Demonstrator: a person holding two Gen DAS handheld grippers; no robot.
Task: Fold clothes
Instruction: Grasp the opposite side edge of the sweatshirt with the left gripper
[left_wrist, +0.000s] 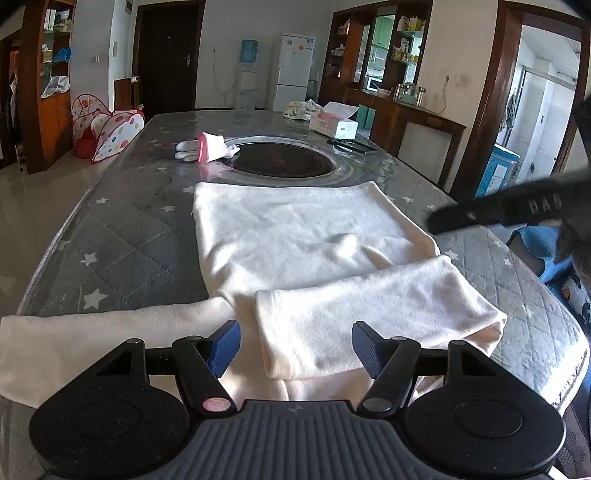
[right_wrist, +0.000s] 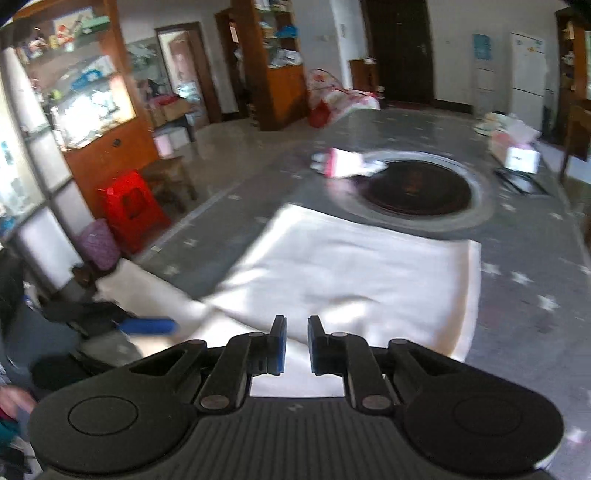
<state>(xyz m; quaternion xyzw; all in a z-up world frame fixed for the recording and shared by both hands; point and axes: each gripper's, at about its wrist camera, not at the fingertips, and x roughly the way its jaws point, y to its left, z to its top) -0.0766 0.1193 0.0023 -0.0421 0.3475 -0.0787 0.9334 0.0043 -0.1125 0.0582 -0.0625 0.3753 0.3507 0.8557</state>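
A cream garment (left_wrist: 295, 236) lies flat on the grey star-patterned table (left_wrist: 122, 229). One sleeve (left_wrist: 369, 314) is folded across its near end; the other sleeve (left_wrist: 92, 332) stretches out to the left. My left gripper (left_wrist: 295, 343) is open and empty just above the garment's near edge, by the folded sleeve. My right gripper (right_wrist: 296, 343) hovers over the garment (right_wrist: 351, 273), its jaws a narrow gap apart with nothing between them; it also shows in the left wrist view (left_wrist: 498, 210) at the right. The left gripper shows blurred in the right wrist view (right_wrist: 147, 326).
A white and pink glove (left_wrist: 207, 147) lies by a dark round inset (left_wrist: 280, 158) mid-table. A tissue box (left_wrist: 334, 123), folded cloths (left_wrist: 299, 109) and dark tools (left_wrist: 351, 146) sit at the far right. A red stool (right_wrist: 133, 210) stands on the floor to the left.
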